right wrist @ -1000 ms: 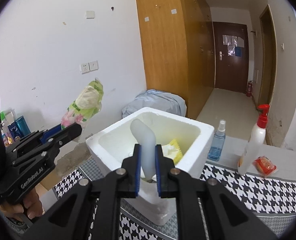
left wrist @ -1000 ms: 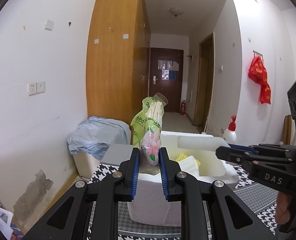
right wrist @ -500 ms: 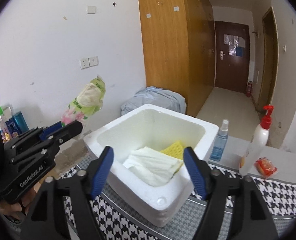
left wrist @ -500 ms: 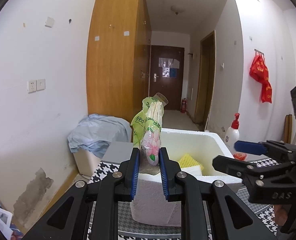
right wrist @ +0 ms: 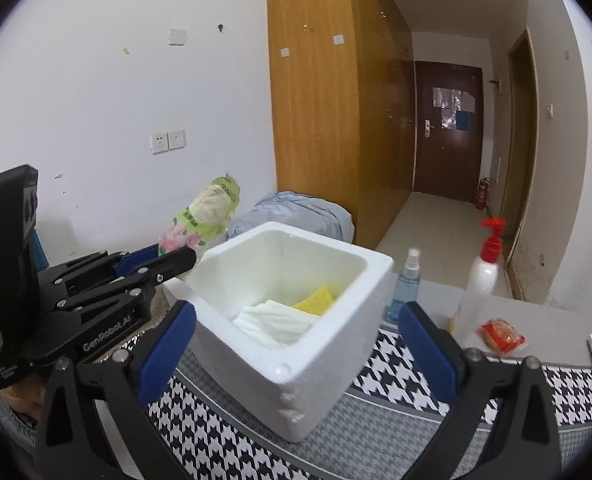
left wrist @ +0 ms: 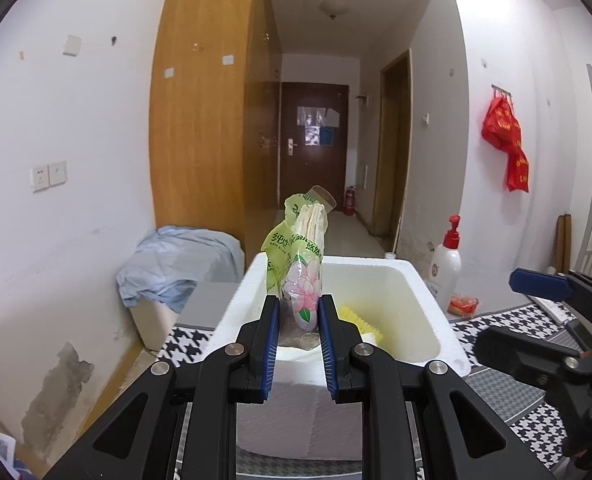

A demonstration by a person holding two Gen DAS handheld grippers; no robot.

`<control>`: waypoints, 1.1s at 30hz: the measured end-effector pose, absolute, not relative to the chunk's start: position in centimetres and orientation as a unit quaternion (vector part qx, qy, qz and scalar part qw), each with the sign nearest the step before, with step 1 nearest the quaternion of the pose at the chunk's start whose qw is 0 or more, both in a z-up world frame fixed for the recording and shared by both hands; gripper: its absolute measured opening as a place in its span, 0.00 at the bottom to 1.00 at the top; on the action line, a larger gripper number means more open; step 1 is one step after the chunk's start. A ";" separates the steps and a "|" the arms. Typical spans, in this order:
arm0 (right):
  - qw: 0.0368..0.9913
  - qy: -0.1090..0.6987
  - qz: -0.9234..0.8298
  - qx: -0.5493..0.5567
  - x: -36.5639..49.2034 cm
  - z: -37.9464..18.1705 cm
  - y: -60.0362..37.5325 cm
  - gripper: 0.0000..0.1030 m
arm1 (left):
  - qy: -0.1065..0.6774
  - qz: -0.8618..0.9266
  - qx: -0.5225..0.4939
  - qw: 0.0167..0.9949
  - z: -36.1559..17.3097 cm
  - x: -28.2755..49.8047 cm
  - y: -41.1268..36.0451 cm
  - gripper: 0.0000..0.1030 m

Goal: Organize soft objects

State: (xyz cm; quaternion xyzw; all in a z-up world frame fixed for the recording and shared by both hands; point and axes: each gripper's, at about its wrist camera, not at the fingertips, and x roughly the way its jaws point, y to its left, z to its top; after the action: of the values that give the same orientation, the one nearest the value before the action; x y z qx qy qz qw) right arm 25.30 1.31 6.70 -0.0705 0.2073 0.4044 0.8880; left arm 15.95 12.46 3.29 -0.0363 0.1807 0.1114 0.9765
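Foam box [right wrist: 296,376] is the landmark: left gripper [left wrist: 296,320] clamps a green tissue pack [left wrist: 300,264] upright above its near rim; right gripper [right wrist: 296,344], jaws just opened wide and empty, straddles it; white cloth [right wrist: 276,324] and yellow sponge [right wrist: 316,300] lie inside.

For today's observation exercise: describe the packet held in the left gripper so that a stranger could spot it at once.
Find the white foam box on the checked mat. At its left edge the left gripper is shut on the packet, which stands upright. Its green wrapper with a pink flower sets it apart from the white cloth and yellow sponge in the box.
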 end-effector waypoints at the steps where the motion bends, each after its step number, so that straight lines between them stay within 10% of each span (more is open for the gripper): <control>1: 0.889 0.207 0.402 -0.069 25.2 6.6 0.9 0.99 | 0.182 0.109 -0.036 0.977 3.3 16.1 12.3 0.21; 21: 0.907 0.202 0.365 -0.052 25.4 6.2 -3.8 0.99 | 0.214 0.085 -0.031 0.973 3.0 19.7 10.2 0.22; 24: 0.910 0.199 0.361 -0.049 25.3 6.3 -4.4 0.99 | 0.223 0.091 -0.031 0.970 2.8 20.1 10.2 0.42; 26: 0.911 0.198 0.358 -0.047 25.1 6.4 -4.8 0.99 | 0.221 0.089 -0.040 0.970 2.8 20.0 10.3 0.76; 33: 0.916 0.198 0.347 -0.041 25.1 6.4 -6.3 0.99 | 0.198 0.100 -0.038 0.974 3.2 18.7 9.5 0.99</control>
State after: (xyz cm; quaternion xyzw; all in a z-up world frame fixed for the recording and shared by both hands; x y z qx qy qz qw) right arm 25.09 -6.26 6.35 -0.0415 0.1983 0.3470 0.9157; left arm 18.66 9.52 3.22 -0.0378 0.1977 0.0996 0.9745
